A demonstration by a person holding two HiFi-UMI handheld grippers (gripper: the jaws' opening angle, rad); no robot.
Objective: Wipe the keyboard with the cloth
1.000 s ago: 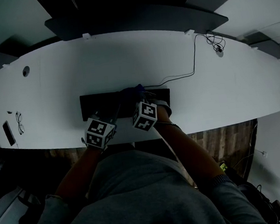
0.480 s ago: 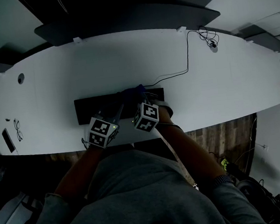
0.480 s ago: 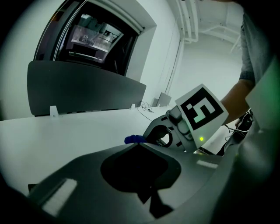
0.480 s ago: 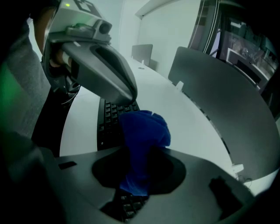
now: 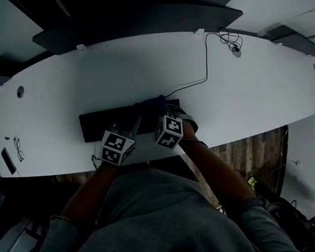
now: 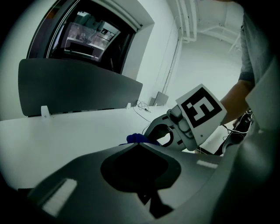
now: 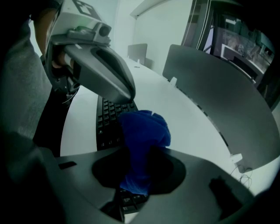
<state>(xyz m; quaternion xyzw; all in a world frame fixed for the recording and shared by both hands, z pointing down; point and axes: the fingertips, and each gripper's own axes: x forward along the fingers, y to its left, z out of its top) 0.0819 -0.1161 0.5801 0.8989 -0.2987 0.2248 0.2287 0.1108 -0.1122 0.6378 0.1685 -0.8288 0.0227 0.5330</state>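
A black keyboard [image 5: 98, 123] lies flat on the white desk [image 5: 245, 101], near its front edge. My right gripper [image 5: 157, 110] hovers over the keyboard's right half and is shut on a bunched blue cloth [image 5: 153, 102]. In the right gripper view the cloth [image 7: 144, 131] hangs between the jaws, down onto the keys [image 7: 109, 122]. My left gripper [image 5: 134, 123] reaches over the keyboard's middle. Its jaws [image 6: 139, 145] meet at the tip with nothing between them. Its tip [image 7: 129, 94] stands close beside the cloth, just above the keys.
A thin black cable [image 5: 206, 60] runs from the keyboard to the desk's far right. At the far left lie a phone [image 5: 6, 161] and glasses [image 5: 19, 148]. A grey divider panel [image 5: 134, 23] lines the back edge. There is a round grommet hole [image 5: 20, 92].
The head camera has shifted, so the desk sits a little further left in view. Both grippers stand slightly further right along the keyboard, and the cloth stays held.
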